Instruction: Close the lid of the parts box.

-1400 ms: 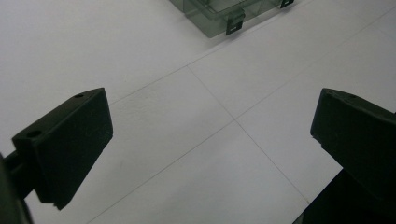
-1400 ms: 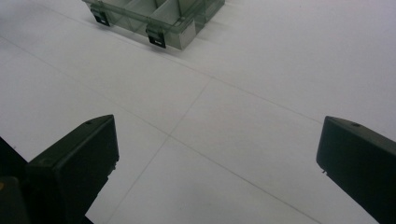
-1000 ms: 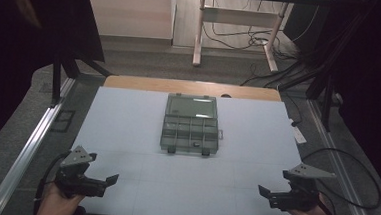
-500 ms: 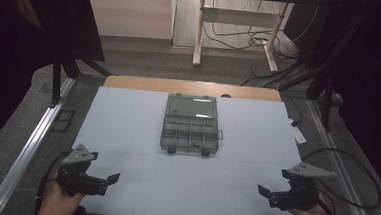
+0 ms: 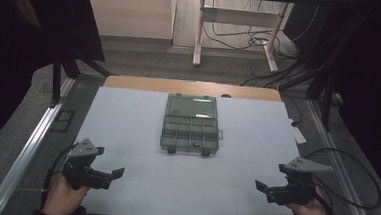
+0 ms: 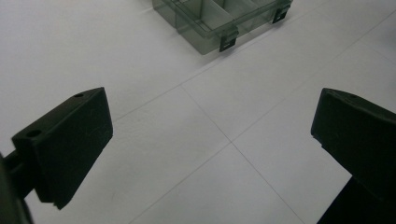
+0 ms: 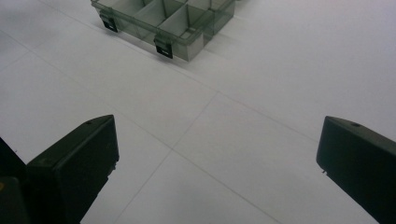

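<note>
White covering spans the table (image 5: 138, 189), its far wooden edge exposed beyond the box. Clear grey plastic organiser box (image 5: 191, 123) lies open at the table's middle, lid laid flat on the far side, compartments toward the person; its long axis runs away from the person, latches on the near edge. Contents are hard to make out: one small dark item sits in a near compartment, unidentifiable. Both gripper views cut the box off at the top edge. Left gripper (image 5: 115, 175) is near-left of the box, well apart from it, jaws spread wide, holding and touching nothing. Right gripper (image 5: 262, 188) is near-right of the box, well apart, jaws likewise wide and empty. Both point inward across the table.
</note>
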### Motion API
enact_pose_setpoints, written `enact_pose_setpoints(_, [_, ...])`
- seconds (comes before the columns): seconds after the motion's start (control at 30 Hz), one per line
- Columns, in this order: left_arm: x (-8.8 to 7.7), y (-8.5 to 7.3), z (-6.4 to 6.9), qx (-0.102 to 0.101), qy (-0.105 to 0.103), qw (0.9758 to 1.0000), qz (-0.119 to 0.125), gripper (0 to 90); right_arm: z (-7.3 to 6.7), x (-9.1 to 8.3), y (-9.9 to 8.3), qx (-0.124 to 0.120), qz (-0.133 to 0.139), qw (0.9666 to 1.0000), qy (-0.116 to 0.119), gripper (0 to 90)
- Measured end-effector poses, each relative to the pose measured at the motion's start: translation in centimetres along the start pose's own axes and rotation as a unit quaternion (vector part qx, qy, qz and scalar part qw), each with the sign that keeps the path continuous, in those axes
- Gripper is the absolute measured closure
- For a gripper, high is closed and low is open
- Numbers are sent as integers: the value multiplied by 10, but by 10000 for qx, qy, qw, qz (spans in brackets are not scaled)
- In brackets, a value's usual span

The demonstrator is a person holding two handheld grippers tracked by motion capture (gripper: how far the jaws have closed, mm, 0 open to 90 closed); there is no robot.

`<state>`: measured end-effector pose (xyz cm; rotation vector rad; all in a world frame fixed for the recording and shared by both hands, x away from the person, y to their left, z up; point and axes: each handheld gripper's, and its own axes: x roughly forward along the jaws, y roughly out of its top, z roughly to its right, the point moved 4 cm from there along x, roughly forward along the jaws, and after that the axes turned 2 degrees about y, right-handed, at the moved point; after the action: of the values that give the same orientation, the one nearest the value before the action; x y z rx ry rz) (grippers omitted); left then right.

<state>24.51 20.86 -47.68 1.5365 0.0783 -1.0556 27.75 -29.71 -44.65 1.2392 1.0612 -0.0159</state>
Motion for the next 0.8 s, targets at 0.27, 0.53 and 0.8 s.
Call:
enact_pose_setpoints(0.27, [5, 6, -4, -29, 1, 10000, 49, 0, 0, 6, 8, 5, -11, 10000, 26, 0])
enact_pose_setpoints(0.53, [14, 18, -8, -8, -57, 9999, 139, 0, 2, 11, 17, 27, 35, 10000, 86, 0])
enact_pose_setpoints(0.8, [25, 29, -11, -6, -120, 9998, 168, 0, 1, 22, 28, -39, 19, 9998, 200, 0])
